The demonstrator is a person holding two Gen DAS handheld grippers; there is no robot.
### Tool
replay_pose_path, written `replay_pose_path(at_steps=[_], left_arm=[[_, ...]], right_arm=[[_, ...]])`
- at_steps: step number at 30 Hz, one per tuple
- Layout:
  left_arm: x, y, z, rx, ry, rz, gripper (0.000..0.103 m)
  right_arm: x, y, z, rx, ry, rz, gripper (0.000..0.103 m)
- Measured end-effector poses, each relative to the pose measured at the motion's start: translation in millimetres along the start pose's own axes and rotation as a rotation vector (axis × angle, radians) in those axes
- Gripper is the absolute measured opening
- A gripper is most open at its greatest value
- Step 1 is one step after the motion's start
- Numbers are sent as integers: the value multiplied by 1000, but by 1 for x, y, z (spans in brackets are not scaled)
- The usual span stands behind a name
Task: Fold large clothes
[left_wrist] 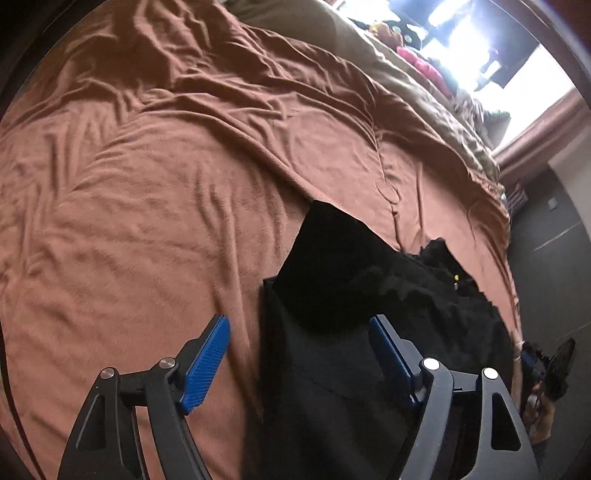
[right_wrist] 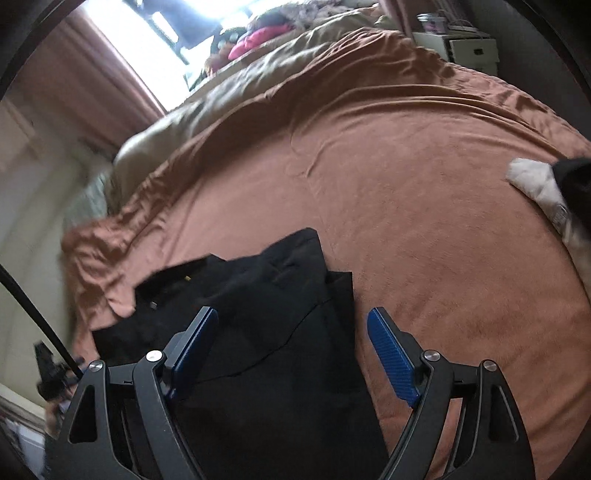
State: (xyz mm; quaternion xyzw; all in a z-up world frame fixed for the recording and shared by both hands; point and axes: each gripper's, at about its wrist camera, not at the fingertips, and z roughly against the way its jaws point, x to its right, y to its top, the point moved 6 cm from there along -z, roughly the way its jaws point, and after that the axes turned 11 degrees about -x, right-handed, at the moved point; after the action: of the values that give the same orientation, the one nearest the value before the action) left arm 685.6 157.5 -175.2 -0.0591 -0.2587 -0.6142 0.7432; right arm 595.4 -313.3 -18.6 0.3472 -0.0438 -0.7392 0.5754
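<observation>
Left wrist view has the left gripper [left_wrist: 299, 354] spread wide over the partly folded black fabric garment [left_wrist: 332, 295] at lower center, right gripper [right_wrist: 291, 350] wide too, so a sloppy pinch could drag layers apart.

A bed [right_wrist: 424, 206] under a rumpled brown blanket [left_wrist: 147, 166] fills the room. Behind it a bright window [right_wrist: 147, 33] glares beside a reddish curtain [right_wrist: 92, 81]. A pale cabinet [right_wrist: 469, 48] stands in the far corner.
</observation>
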Motion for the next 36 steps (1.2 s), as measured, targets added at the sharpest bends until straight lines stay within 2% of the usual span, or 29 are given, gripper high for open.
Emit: replay_pose_path(at_steps=[2,4,7,9,10,13,14,15,16,17,19,24,29,33,36], left_arm=[[4,8,-7,-2,8,-30,78],[8,17,-16,-6,17,-62,73],[10,30,-29,-22,41,-85,57],[13,35,-33,-29,54,-95,36],[14,37,-34,-26,60,-102,32],[20,38,-32,-5,113,-144,16],[22,38,-30,1,125,-155,13],[25,37,-25,19,133,-165,11],[25,37,-22,31,137,-172,9],[29,35,-17,44,146,-185,6],[38,34,-7,75,161,-219,4],[65,33,21,143,182,-274,2],[86,44,28,162,210,-305,2],[88,57,15,161,226,-297,2],[79,65,-10,127,251,-276,2]], right_arm=[[-8,10,-7,-17,-23,20,82],[-14,20,-19,-43,-29,31,82],[-17,38,-36,-66,-37,27,82],[-13,49,-47,-69,-24,7,81],[-8,54,-56,-86,-20,-24,78],[7,60,-79,-150,6,-102,53],[8,62,-81,-152,14,-115,33],[7,64,-81,-148,32,-115,19],[6,67,-76,-133,38,-98,14],[3,66,-72,-113,29,-70,5],[-4,64,-55,-72,2,-14,3],[-17,55,-1,34,-4,24,1],[-18,49,30,113,-47,41,1],[-7,39,26,121,-72,8,1],[-7,38,8,97,-80,-15,1]])
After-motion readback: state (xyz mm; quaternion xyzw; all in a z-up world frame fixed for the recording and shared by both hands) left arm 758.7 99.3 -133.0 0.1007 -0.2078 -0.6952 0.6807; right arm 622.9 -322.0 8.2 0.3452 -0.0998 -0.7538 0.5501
